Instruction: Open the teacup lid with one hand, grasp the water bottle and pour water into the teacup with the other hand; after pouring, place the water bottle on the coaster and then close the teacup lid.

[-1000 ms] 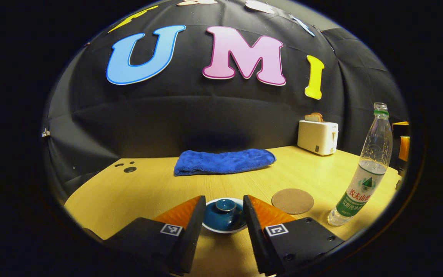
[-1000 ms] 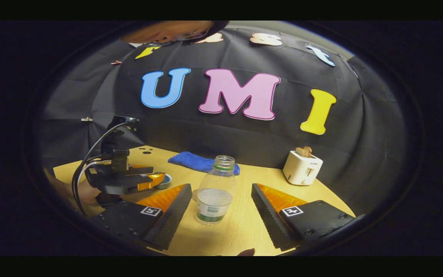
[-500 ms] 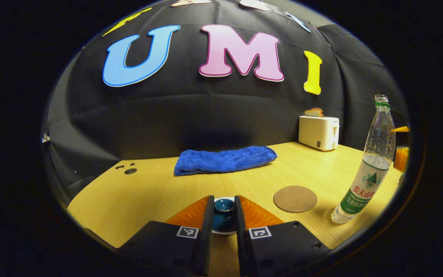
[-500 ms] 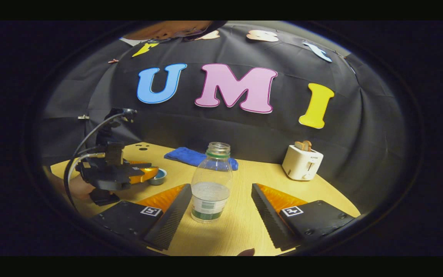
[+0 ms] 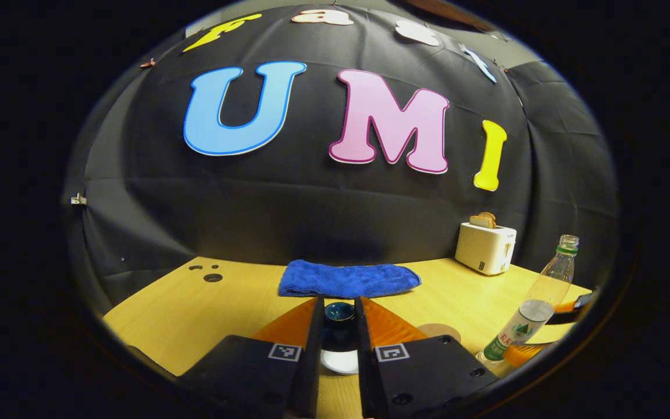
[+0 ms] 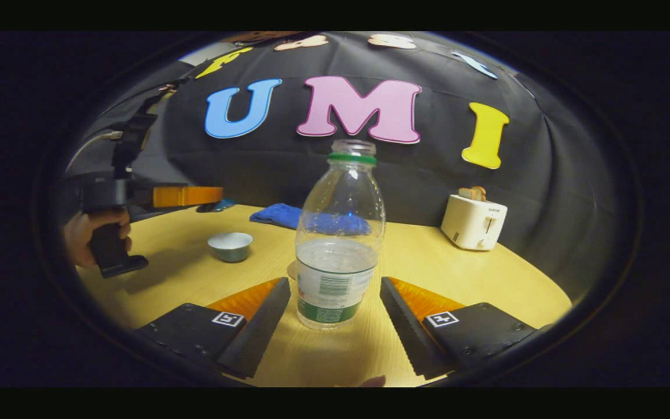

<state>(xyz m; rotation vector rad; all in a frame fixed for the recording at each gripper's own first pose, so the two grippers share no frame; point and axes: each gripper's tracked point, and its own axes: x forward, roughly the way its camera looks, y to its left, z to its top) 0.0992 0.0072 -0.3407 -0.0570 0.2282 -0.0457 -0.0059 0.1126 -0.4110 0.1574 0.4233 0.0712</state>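
Lifting now—left gripper point(image 5: 339, 326) raised lid point(image 5: 339, 312) off teacup point(image 6: 230, 245).

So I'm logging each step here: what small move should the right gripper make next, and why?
Probably close the right gripper on the water bottle. Its fingers stand open on either side of the bottle, not touching it. The left gripper already holds the teacup lid raised, and the teacup sits uncovered on the table, ready for pouring.

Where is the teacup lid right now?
In the left gripper view the lid is pinched between the left tongs, lifted above the cup, which stands open on the table left of the bottle.
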